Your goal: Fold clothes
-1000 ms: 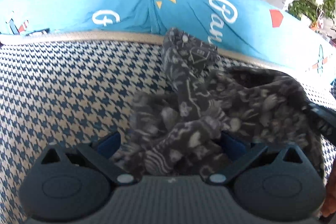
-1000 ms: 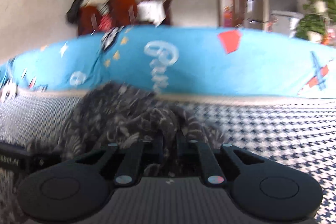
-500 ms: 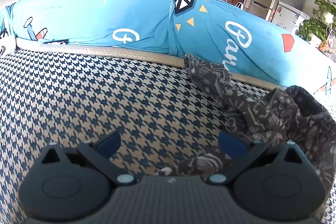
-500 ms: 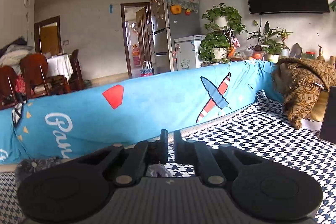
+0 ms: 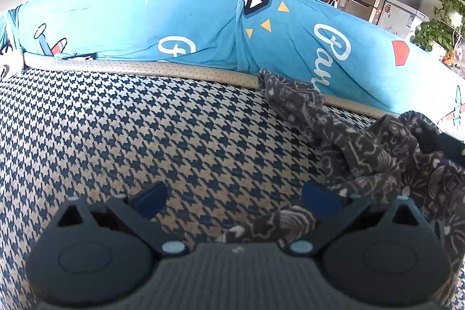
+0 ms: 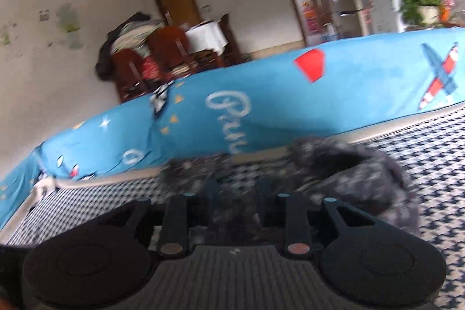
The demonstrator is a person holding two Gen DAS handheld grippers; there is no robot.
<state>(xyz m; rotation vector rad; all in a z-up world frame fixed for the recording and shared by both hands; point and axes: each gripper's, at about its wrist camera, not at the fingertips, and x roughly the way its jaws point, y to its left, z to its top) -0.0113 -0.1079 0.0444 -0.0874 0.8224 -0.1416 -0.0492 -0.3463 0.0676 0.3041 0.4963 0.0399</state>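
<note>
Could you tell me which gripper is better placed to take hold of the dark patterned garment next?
Probably the right gripper: the garment lies between its opening fingers. The left gripper is open over bare checked cushion, cloth only at its right finger.

- A dark grey garment [image 5: 375, 153] printed with pale doodle-like figures lies crumpled on a blue-and-cream houndstooth surface [image 5: 145, 130].
- Seen from the left wrist, it is bunched in loose folds, unfolded, with one narrow strip reaching up to touch the blue cushion [image 5: 203, 28] at the back.
- A low edge of the cloth trails toward the camera.
- From the right wrist, the garment [image 6: 348, 179] is blurred; it appears heaped in a rounded mound near the same cushion.
</note>
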